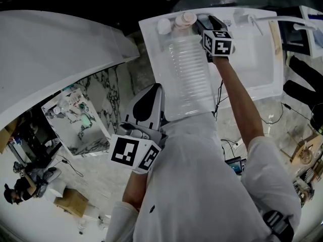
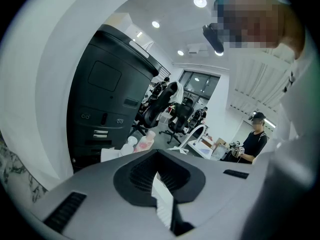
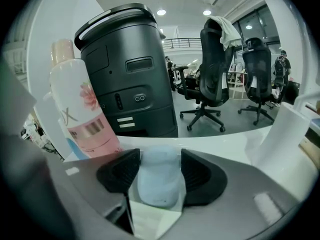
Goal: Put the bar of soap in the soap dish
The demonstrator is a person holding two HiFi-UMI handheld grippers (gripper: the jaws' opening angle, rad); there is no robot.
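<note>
R fingers [image 3: 200,176] grip soap bar [image 3: 159,176] beside pink bottle [image 3: 82,109]; L fingers [image 2: 134,176] closed, empty.

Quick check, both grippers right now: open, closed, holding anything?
Left gripper: closed, holding nothing.
Right gripper: closed on the bar of soap.

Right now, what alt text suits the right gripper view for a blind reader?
A pale blue bar of soap fills the gap between the black fingers of the right gripper. A pink-labelled bottle stands at left; a dark bin and office chairs lie beyond.
</note>
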